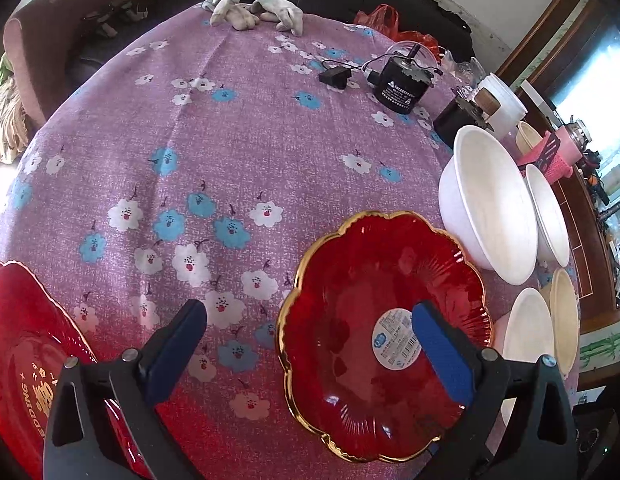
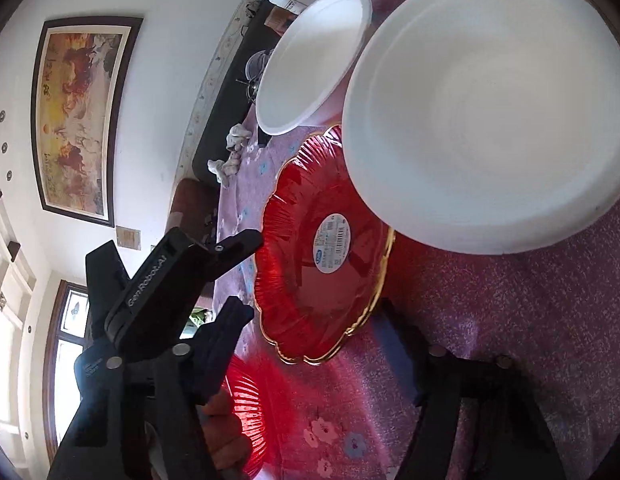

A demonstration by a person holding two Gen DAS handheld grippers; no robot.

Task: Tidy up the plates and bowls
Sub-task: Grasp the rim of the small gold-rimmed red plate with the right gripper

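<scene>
Below the left gripper (image 1: 310, 344), a red scalloped plate (image 1: 382, 320) with a gold rim lies flat on the surface (image 1: 230, 140), which is covered with a purple flowered cloth. The gripper's blue-padded fingers (image 1: 442, 356) stand wide apart; the right-hand one hangs over the plate's white round label (image 1: 394, 338), the other over bare cloth, and the plate's left rim falls between them. Nothing is gripped.

A second red plate (image 1: 18, 352) with gold lettering lies at the lower left edge of that view, partly under the gripper's body. White bowls (image 1: 490, 204) stand on the far side of the scalloped plate, close to its rim, with cream-coloured ones (image 1: 564, 320) beside them.

From the right wrist view, the right gripper (image 2: 322, 320) sits near the plate's gold edge. Its fingers (image 2: 234, 320) are apart at a middling width, and nothing is clamped between them; the lower rim of the scalloped plate (image 2: 318, 248) lies in the gap between them, though contact cannot be told. A large white bowl (image 2: 486, 112) overlaps the plate's upper right in that view, a smaller white bowl (image 2: 310, 60) beyond it. The left gripper's black body (image 2: 162, 280) shows to the left.
</scene>
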